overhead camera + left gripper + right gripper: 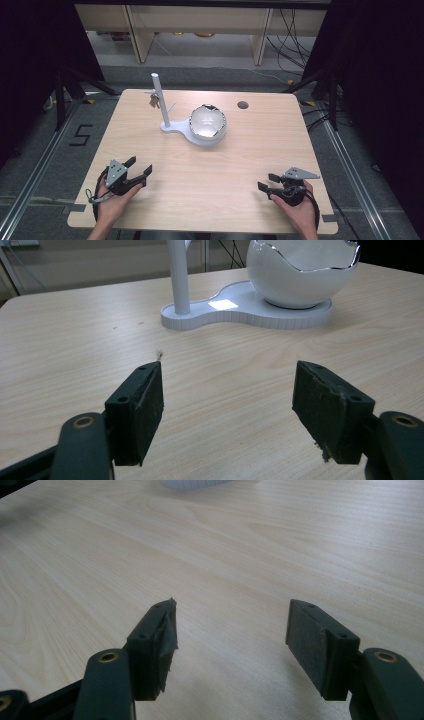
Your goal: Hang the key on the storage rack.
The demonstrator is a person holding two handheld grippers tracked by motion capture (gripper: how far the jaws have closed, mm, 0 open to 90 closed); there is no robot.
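Keys (154, 101) hang on a short peg of the white stand (161, 102) at the far middle of the desk (210, 175), just beside its upright post. On the same stand's base sits a glossy white bowl (208, 121) with a jagged, eggshell-like rim. Both grippers rest near the desk's front edge, well apart from the stand. The left gripper (140, 167) has its jaws spread wide with nothing between them, pointed toward the stand. The right gripper (268, 181) likewise stands open and empty over bare wood.

Judged from the pictures, the keys look small, hard and light, probably metal, and would swing freely on the peg if nudged. Smooth flat blades could slip between the pads, so a pinch across the bunch's flat faces, just below the ring, seems the safest hold, then a lift up and off the peg. The stand seems light and might tip if the keys are dragged sideways. The bowl looks fragile and sits close by.
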